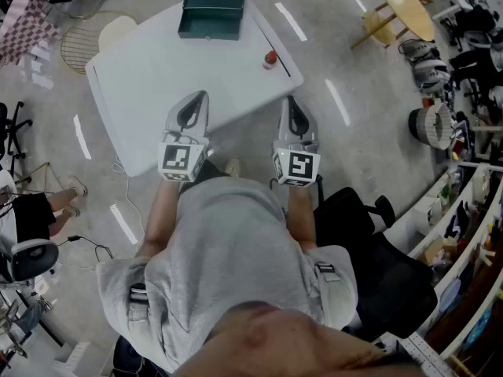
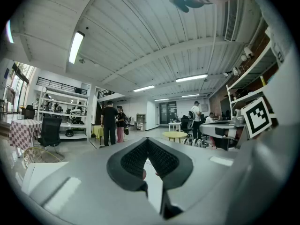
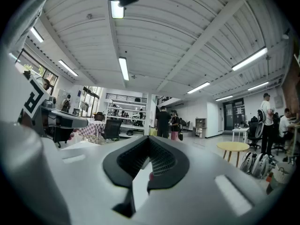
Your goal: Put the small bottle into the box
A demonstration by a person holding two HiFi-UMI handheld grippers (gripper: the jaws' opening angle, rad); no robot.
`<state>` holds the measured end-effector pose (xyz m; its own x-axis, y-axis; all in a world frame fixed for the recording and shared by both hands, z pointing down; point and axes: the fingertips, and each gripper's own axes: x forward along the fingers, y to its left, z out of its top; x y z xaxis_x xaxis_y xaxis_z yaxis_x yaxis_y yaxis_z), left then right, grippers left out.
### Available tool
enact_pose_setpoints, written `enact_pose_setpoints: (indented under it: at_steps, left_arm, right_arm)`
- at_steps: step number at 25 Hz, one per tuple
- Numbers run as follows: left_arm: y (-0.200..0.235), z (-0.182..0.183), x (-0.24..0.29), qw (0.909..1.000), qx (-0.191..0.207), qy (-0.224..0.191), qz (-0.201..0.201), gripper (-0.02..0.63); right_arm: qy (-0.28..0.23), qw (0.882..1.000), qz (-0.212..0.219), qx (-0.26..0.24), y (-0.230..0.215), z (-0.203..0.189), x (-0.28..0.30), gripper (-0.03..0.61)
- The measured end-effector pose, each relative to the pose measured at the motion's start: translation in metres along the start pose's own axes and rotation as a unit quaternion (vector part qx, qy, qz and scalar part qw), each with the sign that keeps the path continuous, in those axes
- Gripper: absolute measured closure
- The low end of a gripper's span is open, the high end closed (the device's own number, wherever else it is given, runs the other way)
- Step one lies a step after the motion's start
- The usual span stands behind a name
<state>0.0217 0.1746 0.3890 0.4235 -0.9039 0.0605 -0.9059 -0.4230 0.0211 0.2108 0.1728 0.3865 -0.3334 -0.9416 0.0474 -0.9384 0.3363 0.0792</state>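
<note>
A small red bottle (image 1: pixel 270 58) stands near the right edge of the white table (image 1: pixel 149 77). A dark green box (image 1: pixel 212 12) sits with its lid up at the table's far edge. My left gripper (image 1: pixel 200 97) hovers over the table's near part, shut and empty, its tips meeting in the left gripper view (image 2: pixel 147 140). My right gripper (image 1: pixel 291 100) is at the near right edge, just short of the bottle, also shut with nothing in it (image 3: pixel 149 138). A bit of red shows through the slit below each pair of jaws.
A round wooden table (image 1: pixel 405 6) stands at the far right and a round wire rack (image 1: pixel 82 45) at the far left. A black chair (image 1: pixel 377 265) is close on my right, before shelves. People (image 2: pixel 109 123) stand far across the room.
</note>
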Motion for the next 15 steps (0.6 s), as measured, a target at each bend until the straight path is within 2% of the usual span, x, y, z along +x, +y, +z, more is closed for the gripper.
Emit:
enact_pose_setpoints:
  at_steps: [15]
  left_arm:
    - [-0.016, -0.009, 0.002, 0.9998, -0.001, 0.018, -0.003, 0.603]
  right_arm:
    - [0.032, 0.999, 0.004, -0.001, -0.009, -0.016, -0.005, 0.575]
